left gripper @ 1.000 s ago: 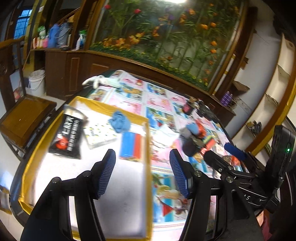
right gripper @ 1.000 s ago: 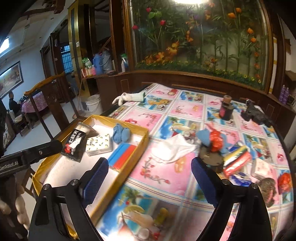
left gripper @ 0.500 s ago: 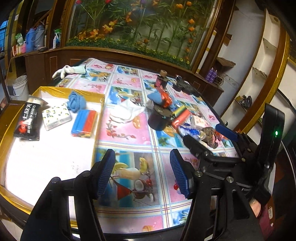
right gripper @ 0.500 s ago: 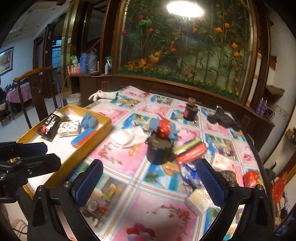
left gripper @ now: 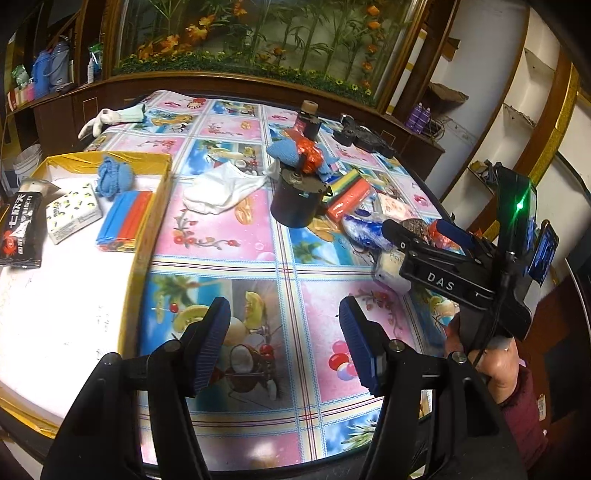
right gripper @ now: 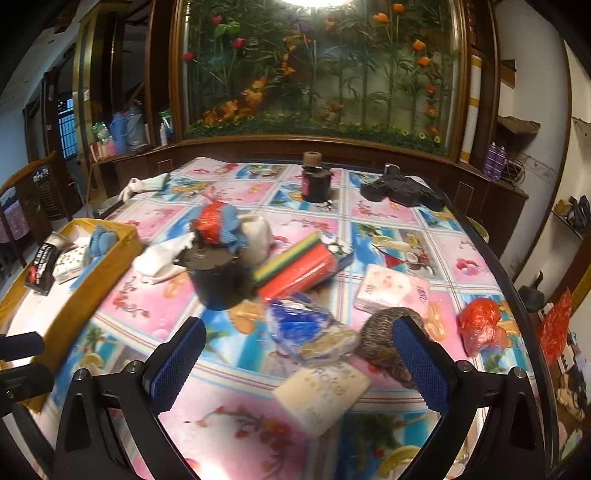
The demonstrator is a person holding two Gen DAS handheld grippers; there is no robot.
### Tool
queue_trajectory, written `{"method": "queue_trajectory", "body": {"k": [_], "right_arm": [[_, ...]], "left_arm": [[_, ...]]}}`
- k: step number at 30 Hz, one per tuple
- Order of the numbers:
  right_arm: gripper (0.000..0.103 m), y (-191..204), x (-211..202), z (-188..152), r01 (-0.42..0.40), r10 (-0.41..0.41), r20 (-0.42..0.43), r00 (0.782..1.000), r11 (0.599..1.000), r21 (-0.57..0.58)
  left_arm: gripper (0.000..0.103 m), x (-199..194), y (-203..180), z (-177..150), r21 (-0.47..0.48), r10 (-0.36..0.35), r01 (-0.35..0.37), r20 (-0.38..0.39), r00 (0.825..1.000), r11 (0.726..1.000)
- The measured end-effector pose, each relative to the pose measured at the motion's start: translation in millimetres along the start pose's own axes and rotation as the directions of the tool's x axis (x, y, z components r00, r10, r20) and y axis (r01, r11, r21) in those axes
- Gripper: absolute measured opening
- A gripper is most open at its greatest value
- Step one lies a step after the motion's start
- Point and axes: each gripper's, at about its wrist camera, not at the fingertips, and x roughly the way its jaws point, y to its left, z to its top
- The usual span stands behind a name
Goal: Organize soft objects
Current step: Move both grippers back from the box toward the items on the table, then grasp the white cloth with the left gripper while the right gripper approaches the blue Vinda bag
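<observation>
My feed is dim and warm, with one ceiling lamp [right gripper: 317,2] blown out at the top of the right view. Glare washes the glossy tablecloth [right gripper: 218,469] near me. Right view smears with motion blur; the left is sharper. Fisheye bends and darkens every edge.

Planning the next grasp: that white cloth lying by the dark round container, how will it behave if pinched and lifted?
The white cloth lies crumpled in soft folds, so it will likely drape and hang rather than hold shape. It looks thin, so probably light. One end reaches toward the dark round container; whether it is tucked under it I cannot tell, so a lift might snag there.
</observation>
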Motion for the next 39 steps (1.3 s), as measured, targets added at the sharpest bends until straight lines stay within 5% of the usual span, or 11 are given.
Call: {"method": "queue_trajectory", "body": {"k": [18,26,31,39], "right_arm": [[0.102,-29,22,-6,-0.011,0.011,-0.003,1.0,0.998,0.069],[0.102,-51,22,-5,0.082,-0.084,0.003,0.997,0.984,0.158],[0.102,-66,23,-5,0.12,-0.121,-0.011,0.993,0.964,0.239],[0.102,-68,35,-5,0.116,-0.108,-0.049,0.993,0.963,0.244]], "left_arm": [[0.06,49,-14,3,-0.004,-0.027,0.026,-0.112,0.993,1.0],[0.06,71,-36,27,0.063,-0.026,0.034,-0.119,0.993,0.997],[0.06,90,-50,49,0.112,-0.028,0.041,-0.112,0.993,0.993],[0.06,93,-13,93,0.062,0.028,-0.028,0.0,1.0,0.998]]}}
